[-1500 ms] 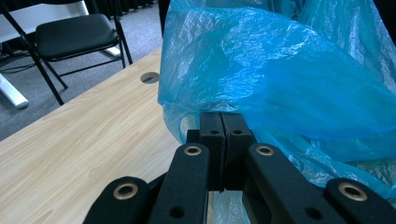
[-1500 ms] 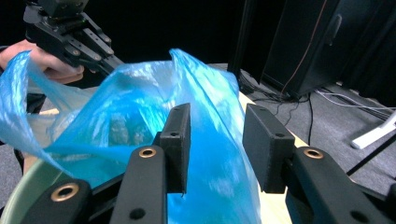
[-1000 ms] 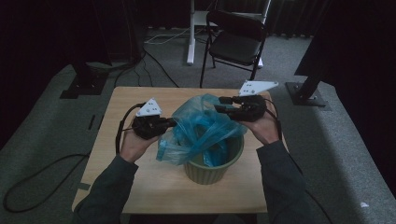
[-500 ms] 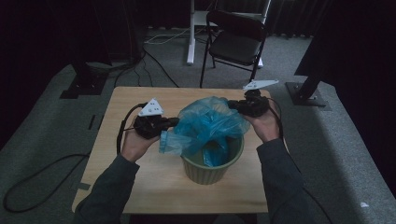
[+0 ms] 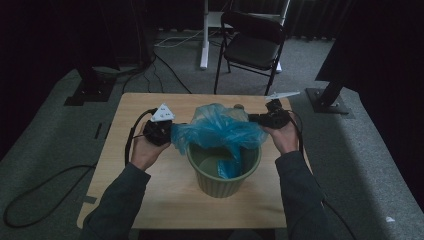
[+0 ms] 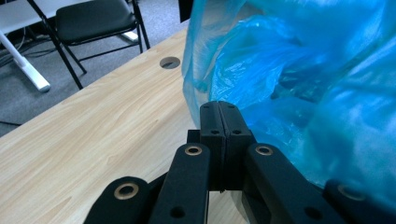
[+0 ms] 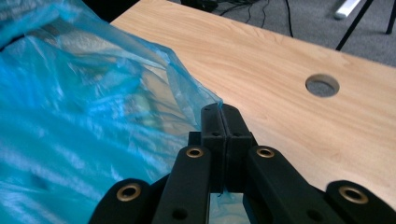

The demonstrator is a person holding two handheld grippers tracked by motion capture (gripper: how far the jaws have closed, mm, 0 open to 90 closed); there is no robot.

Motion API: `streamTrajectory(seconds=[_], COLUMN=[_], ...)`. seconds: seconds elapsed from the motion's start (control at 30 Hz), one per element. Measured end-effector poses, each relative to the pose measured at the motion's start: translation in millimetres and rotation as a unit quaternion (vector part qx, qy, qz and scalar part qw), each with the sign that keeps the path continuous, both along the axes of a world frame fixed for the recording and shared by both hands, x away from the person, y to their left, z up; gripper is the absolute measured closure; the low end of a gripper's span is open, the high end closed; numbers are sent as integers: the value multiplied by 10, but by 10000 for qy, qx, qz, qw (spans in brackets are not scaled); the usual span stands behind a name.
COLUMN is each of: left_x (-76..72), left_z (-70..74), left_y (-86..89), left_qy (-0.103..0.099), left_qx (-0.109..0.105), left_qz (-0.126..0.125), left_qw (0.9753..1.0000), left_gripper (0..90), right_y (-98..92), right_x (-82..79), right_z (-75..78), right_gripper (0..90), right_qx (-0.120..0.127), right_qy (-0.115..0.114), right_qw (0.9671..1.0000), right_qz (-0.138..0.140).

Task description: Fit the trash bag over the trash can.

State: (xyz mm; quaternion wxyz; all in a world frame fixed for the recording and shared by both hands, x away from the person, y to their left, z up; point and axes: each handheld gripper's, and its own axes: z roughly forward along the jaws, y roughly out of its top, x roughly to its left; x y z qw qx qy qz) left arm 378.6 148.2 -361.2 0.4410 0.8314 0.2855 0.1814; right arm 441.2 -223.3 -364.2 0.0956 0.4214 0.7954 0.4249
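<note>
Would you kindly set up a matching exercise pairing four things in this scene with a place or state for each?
Things:
1. blue plastic bag
2. green bin
3. folding chair
4. left tool

Places or states:
A. on the floor beyond the table
B. stretched between both tools over the bin
C. standing on the table, partly lined
D. shut on the bag's edge

Pairs: 1-B, 2-C, 3-A, 4-D

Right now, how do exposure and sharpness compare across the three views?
High view: dim, dark surroundings, soft detail on the blue bag over the green bin. Left gripper view: bright, left tool sharp, bag folds blurred. Right gripper view: bright, right tool crisp, bag smeared.
</note>
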Motion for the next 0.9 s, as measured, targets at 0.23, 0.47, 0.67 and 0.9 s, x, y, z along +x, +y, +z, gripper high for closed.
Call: streamTrajectory(seconds=[0.23, 0.47, 0.67, 0.9], left_x=[48, 117, 153, 175], left_z=[-70, -169, -208, -243], left_y=[39, 73, 131, 232], left_qy=[93, 229, 283, 343], left_qx=[3, 0, -34, -115], left_qz=[93, 204, 323, 514], left_qw=[9999, 9995, 9991, 9980], left_gripper=[893, 894, 894, 894], right_y=[-83, -264, -366, -452], right_x=[-40, -100, -149, -202], right_z=[-167, -351, -399, -454], right_gripper=[898, 898, 899, 899], right_qx=[24, 176, 175, 148], right_qy=[167, 407, 427, 519], right_qw=[9998, 9986, 9983, 9976], right_qz=[-103, -294, -368, -430])
